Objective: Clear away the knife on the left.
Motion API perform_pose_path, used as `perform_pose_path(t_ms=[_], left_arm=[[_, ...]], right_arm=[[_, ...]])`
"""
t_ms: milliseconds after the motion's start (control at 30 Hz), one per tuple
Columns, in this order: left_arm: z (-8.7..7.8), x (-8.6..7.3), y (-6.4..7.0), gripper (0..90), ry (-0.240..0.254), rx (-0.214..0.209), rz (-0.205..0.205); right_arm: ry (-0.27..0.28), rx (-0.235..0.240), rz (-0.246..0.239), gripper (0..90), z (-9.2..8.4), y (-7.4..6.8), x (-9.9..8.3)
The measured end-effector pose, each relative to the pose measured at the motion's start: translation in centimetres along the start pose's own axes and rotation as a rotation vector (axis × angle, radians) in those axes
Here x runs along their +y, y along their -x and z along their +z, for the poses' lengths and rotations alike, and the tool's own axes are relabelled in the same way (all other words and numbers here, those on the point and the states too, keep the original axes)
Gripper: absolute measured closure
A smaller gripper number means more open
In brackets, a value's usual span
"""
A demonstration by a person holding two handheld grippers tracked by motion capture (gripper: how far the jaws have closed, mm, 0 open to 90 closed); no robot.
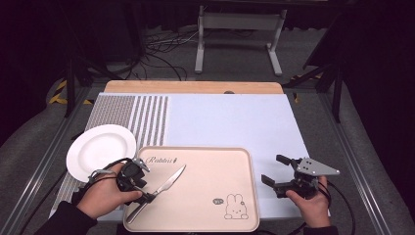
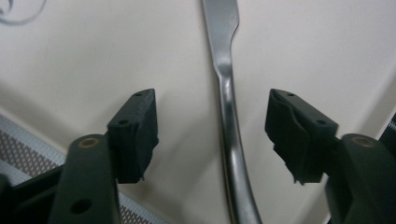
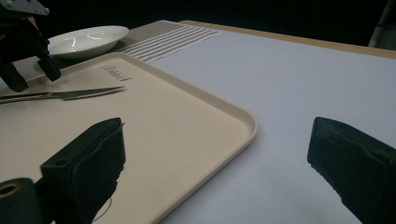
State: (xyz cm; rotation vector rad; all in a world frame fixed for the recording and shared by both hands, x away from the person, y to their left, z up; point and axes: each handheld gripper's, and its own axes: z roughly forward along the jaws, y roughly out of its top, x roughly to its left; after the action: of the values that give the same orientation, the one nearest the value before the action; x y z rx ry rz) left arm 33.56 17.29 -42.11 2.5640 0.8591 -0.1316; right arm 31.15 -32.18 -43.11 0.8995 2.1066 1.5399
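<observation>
A steel table knife (image 1: 164, 188) lies slantwise on the left part of a beige tray (image 1: 210, 171) printed with a rabbit. My left gripper (image 1: 147, 188) is open just above the knife's handle. In the left gripper view the handle (image 2: 229, 116) runs up between the two spread jaws of the gripper (image 2: 210, 100), touching neither. My right gripper (image 1: 271, 169) is open on the pale cloth to the right of the tray, holding nothing. The right gripper view has its open jaws (image 3: 219, 135) framing the tray's corner (image 3: 163, 116), with the knife (image 3: 70, 94) and the left gripper (image 3: 32, 77) farther off.
A white plate (image 1: 100, 149) stands on a striped mat (image 1: 147, 120) left of the tray and appears again as the plate (image 3: 86, 39). A light blue cloth (image 1: 230, 122) covers the table beyond. The table's wooden far edge (image 1: 195, 87) is bare.
</observation>
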Motion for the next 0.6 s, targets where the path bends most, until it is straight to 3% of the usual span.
perform_pose_path(t_ms=[200,233,267,300,400,433,467,500,600], left_arm=[[0.1,0.7,1.0,26.9,0.043,-0.014,0.089],[0.4,1.0,1.2,29.1,0.051,-0.018,0.127],[0.4,1.0,1.2,30.8,0.051,-0.018,0.127],[0.6,1.2,1.4,33.9,0.046,-0.017,0.158],[0.7,1.3,1.6,50.2,0.032,-0.014,0.215],[0.7,1.3,1.6,57.6,0.032,-0.014,0.215],[0.9,1.3,1.7,57.6,0.023,-0.012,0.256],[1.0,1.2,1.8,74.0,0.015,-0.007,0.295],[1.1,1.1,1.9,90.0,0.013,0.001,0.319]], right_arm=[[-0.001,0.001,0.001,4.9,0.0,0.0,0.0],[0.001,0.001,-0.001,4.9,0.0,0.0,0.0],[0.002,0.002,-0.001,4.9,0.0,0.0,0.0],[0.001,0.002,-0.002,4.9,0.0,0.0,0.0],[0.003,0.002,-0.001,5.0,-0.1,0.0,0.0],[0.003,0.002,-0.001,5.0,-0.1,0.0,0.0],[0.003,0.002,-0.001,4.9,-0.1,0.0,0.0],[0.000,-0.001,-0.005,5.1,-0.1,0.0,0.0],[0.000,0.000,-0.006,5.2,-0.1,0.0,0.0]])
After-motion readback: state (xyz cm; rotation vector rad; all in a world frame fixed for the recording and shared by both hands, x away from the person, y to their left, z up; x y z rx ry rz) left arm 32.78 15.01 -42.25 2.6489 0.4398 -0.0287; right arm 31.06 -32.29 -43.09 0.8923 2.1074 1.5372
